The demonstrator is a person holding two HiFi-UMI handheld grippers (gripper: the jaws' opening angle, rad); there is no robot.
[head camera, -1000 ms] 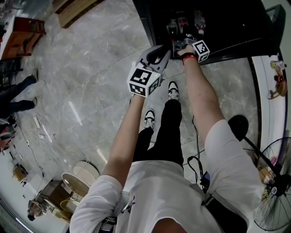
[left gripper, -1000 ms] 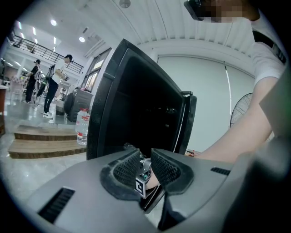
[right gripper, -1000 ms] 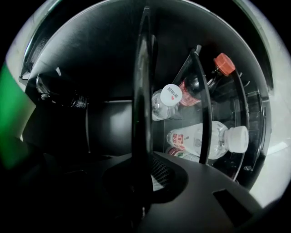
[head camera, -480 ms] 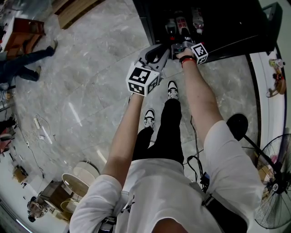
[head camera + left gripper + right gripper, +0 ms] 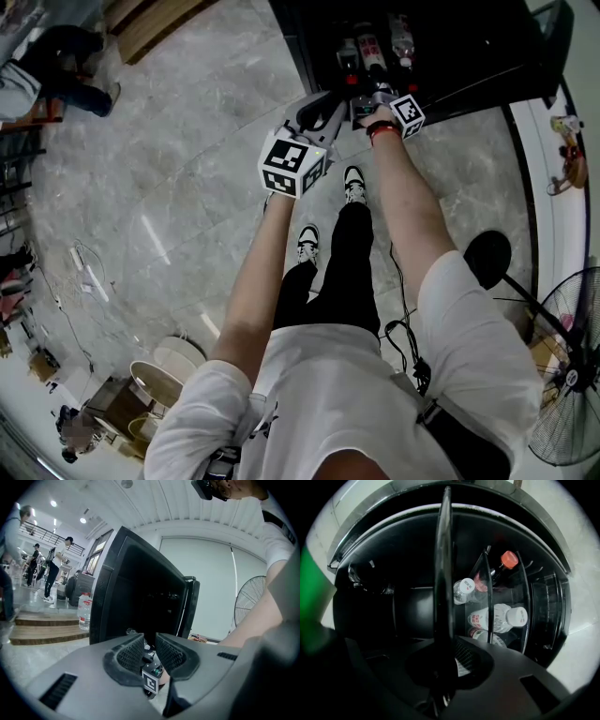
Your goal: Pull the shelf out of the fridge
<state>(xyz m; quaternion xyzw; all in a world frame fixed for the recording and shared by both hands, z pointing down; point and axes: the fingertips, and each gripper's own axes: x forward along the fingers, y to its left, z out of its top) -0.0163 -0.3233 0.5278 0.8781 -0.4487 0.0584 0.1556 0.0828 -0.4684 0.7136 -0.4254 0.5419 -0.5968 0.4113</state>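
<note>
Drawing the shelf [image 5: 443, 573] out cleanly would likely have meant a straight, level pull along its runners. The clamp needed to stay square on the front edge so the panel did not twist or jam. The right gripper [image 5: 445, 663] reached into the open black fridge [image 5: 469, 56] with its jaws closed on that front edge. In the right gripper view the shelf ran edge-on between the ribbed pads as a thin dark strip. It was still inside the cabinet, just at the mouth. Whether it was glass or plastic could not be told, but it looked rigid, smooth and slim, so a slipping grip seemed the main risk.

The left gripper [image 5: 150, 651] hovered just outside the fridge, beside the right one. Its jaws stood a little apart with nothing between them. It looked well placed to steady the shelf's free side once more of it came clear.

Deeper in, several plastic bottles [image 5: 499, 616] sat behind a clear panel. One was dark with a red cap [image 5: 508, 559] and the others were pale with white caps. A jerky pull could have rattled them. The fridge walls were glossy black, and the floor [image 5: 187, 141] below was polished grey stone with pale veining.
</note>
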